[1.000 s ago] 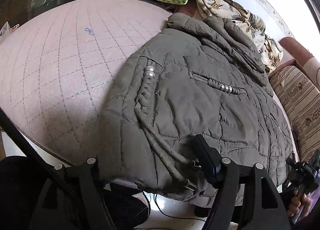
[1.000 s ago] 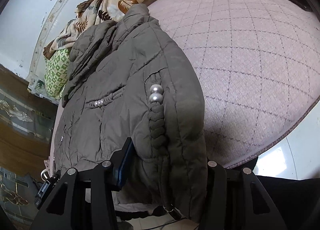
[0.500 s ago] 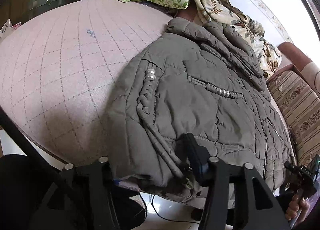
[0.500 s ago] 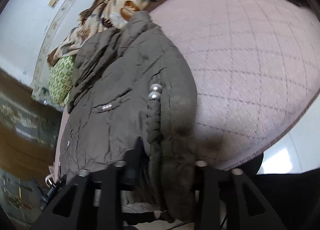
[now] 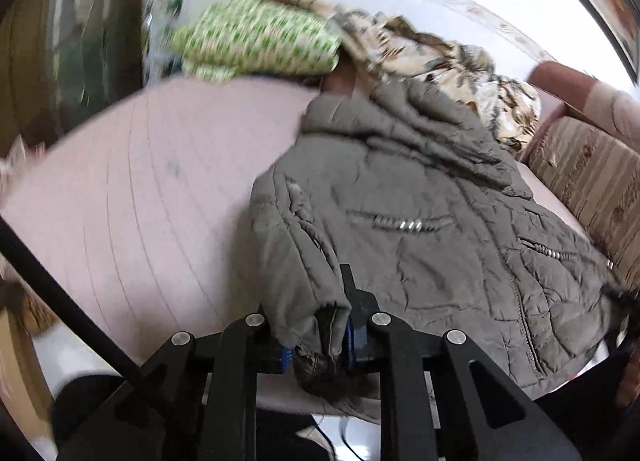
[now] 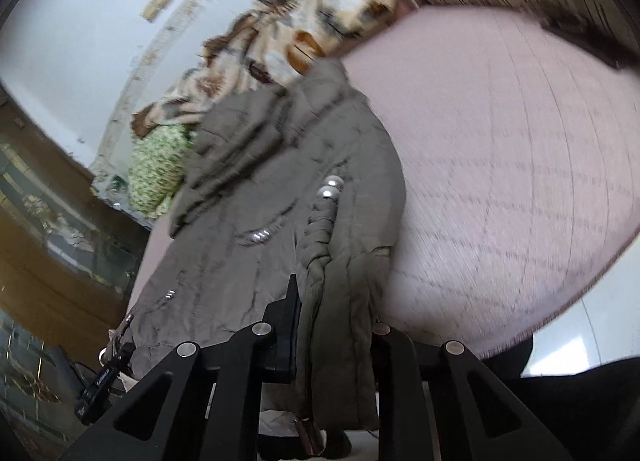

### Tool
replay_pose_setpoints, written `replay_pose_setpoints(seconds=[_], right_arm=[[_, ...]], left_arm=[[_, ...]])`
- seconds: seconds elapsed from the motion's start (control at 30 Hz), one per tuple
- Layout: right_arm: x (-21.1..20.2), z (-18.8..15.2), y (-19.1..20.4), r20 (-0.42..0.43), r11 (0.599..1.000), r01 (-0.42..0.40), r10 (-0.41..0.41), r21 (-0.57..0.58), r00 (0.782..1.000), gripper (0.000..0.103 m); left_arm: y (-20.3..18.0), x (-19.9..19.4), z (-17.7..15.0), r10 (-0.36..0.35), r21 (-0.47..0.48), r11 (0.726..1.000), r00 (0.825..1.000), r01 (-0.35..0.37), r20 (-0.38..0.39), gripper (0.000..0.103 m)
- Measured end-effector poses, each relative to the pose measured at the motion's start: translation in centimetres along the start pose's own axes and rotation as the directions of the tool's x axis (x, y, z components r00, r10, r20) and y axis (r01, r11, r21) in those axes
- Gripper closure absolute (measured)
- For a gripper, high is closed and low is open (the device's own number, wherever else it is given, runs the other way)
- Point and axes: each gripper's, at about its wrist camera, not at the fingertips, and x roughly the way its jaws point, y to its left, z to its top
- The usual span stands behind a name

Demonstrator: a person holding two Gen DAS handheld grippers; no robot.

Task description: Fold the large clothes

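A large grey-brown padded jacket (image 5: 420,221) lies spread on a pink quilted mattress (image 5: 160,181), collar at the far end, hem towards me. My left gripper (image 5: 316,313) is shut on one bunched corner of the hem, and the fabric drapes over its left finger. In the right wrist view the same jacket (image 6: 260,181) shows a braided trim with two silver beads. My right gripper (image 6: 340,313) has its jaws closing on the other hem corner. Folded fabric fills the gap and hides the right finger. Both corners hang lifted off the bed.
A green checked pillow (image 5: 256,41) and a leaf-print blanket (image 5: 440,61) lie beyond the collar against the wall. A striped sofa (image 5: 592,181) flanks the bed. The mattress (image 6: 500,181) edge drops to a white floor near me. A dark wooden cabinet (image 6: 48,261) stands behind.
Both grippers went from open around the hem to closed on it. Both rose, lifting the jacket's lower edge off the mattress. The views tilted and blurred.
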Motion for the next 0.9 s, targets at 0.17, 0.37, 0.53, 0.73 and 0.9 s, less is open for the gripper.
replay_pose_setpoints(seconds=[0.17,0.37,0.53,0.73,0.9], right_arm=[[-2.0,1.4,2.3,0.069,0.996,-0.050,0.056,-0.077,0.996,0.088],[-3.9,2.4,5.1,0.125,0.982,-0.045,0.069,-0.184,0.990,0.088],[-4.9,2.8,6.9,0.154,0.968,-0.035,0.075,-0.248,0.985,0.088],[-5.6,3.9,8.2,0.173,0.956,-0.032,0.086,-0.293,0.981,0.088],[-5.6,4.7,8.8,0.182,0.949,-0.040,0.101,-0.311,0.978,0.088]], left_arm=[[-0.2,-1.2,2.1,-0.019,0.022,1.000,0.998,0.017,0.060,0.085],[-0.3,-2.4,3.9,-0.016,0.028,1.000,0.994,0.013,0.108,0.085],[-0.5,-3.2,4.7,-0.011,0.039,0.999,0.993,0.006,0.120,0.085],[-0.7,-3.3,6.1,0.002,0.057,0.998,0.994,-0.009,0.112,0.085],[-1.0,-3.4,7.2,0.021,0.074,0.997,0.991,-0.031,0.134,0.085]])
